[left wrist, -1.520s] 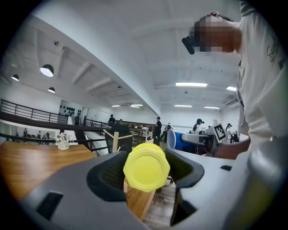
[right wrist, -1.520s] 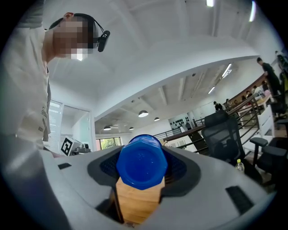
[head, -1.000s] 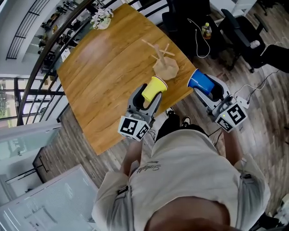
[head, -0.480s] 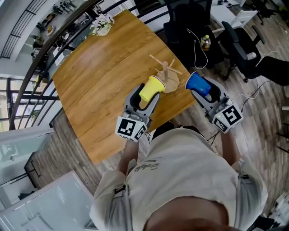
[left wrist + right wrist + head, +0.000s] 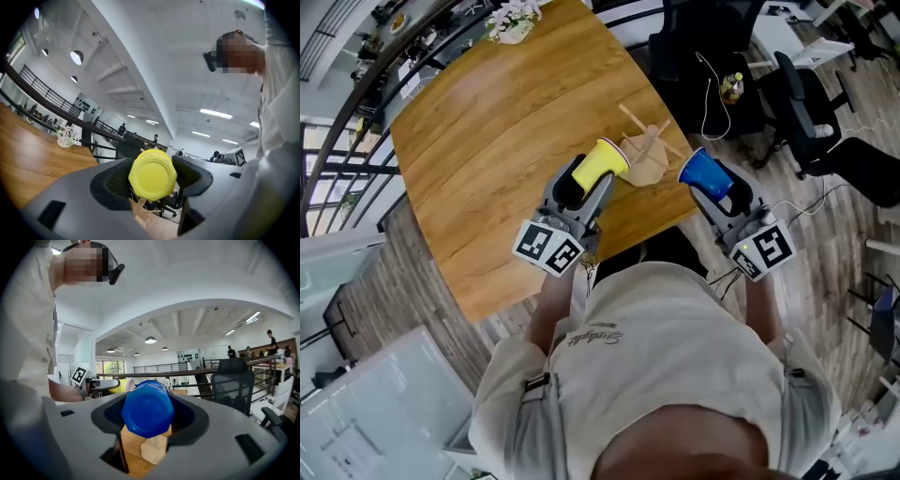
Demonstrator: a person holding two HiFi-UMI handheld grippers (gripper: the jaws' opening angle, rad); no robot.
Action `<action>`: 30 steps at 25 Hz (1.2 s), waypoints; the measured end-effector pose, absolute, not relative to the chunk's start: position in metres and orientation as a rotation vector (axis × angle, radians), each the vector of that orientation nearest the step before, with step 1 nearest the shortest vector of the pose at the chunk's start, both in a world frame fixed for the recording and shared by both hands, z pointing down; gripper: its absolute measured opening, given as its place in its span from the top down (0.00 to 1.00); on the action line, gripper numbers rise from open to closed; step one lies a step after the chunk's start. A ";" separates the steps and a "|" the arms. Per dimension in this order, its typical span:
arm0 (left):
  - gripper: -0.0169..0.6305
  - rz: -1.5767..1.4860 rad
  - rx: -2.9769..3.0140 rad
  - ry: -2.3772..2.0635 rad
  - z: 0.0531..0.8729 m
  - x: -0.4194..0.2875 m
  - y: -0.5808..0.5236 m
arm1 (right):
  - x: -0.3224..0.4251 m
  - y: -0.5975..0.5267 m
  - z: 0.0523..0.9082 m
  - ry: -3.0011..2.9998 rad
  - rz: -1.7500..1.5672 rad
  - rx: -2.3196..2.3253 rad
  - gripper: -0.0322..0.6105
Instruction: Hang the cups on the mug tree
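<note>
The left gripper (image 5: 584, 180) pinches a yellow cup (image 5: 602, 161) by its body, jaws pressed on both sides. The cup lies level with its closed bottom toward the gripper's camera and its mouth toward the mug tree (image 5: 647, 156). The rim is just beside the tree's base, though whether they touch cannot be told. The right gripper (image 5: 721, 188) clamps a blue cup (image 5: 703, 172) the same way, bottom toward its camera. This cup hangs off the table's right edge, near the tree. Neither view shows the inside of either cup, and neither cup is on a peg.

The wooden tree stands on the wooden table (image 5: 497, 141) close to its near right edge, between the two cups. At the table's far corner a small vase (image 5: 512, 21) holds white flowers. Farther right, beyond the table, a bottle (image 5: 730, 87) with yellowish contents stands among dark office chairs.

Each gripper's cube carries black-and-white square patterns without letters. Script lettering on the person's shirt (image 5: 675, 375) is too small to read
</note>
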State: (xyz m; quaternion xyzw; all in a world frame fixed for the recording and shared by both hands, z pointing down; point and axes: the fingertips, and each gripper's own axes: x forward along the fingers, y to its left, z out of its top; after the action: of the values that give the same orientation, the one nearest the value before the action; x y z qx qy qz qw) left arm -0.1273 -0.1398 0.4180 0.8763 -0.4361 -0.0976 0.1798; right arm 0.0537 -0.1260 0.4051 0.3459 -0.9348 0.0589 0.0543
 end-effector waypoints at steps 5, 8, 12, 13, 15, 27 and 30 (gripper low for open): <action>0.55 -0.194 2.410 -1.377 0.419 -0.131 -0.150 | 0.040 -0.142 0.413 -2.890 0.120 0.842 0.59; 0.55 -0.172 2.391 -1.425 0.418 -0.128 -0.153 | 0.035 -0.153 0.416 -2.903 0.079 0.781 0.59; 0.55 -0.123 2.410 -1.467 0.415 -0.128 -0.149 | 0.022 -0.152 0.426 -2.852 0.053 0.705 0.59; 0.55 -0.116 2.412 -1.480 0.415 -0.128 -0.148 | 0.019 -0.152 0.429 -2.844 0.045 0.686 0.59; 0.55 -0.113 2.413 -1.500 0.414 -0.128 -0.146 | 0.016 -0.152 0.434 -2.827 0.016 0.655 0.59; 0.55 -0.103 2.394 -1.510 0.428 -0.134 -0.145 | 0.003 -0.158 0.456 -2.717 -0.158 0.588 0.59; 0.55 -0.094 2.413 -1.505 0.426 -0.133 -0.146 | 0.003 -0.159 0.456 -2.702 -0.169 0.591 0.59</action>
State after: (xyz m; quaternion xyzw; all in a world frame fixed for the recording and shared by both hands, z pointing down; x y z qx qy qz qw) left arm -0.1330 -0.1462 0.4260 0.8387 -0.5232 -0.0325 0.1477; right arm 0.0025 -0.1589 0.4559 0.2095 -0.9584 -0.0600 0.1841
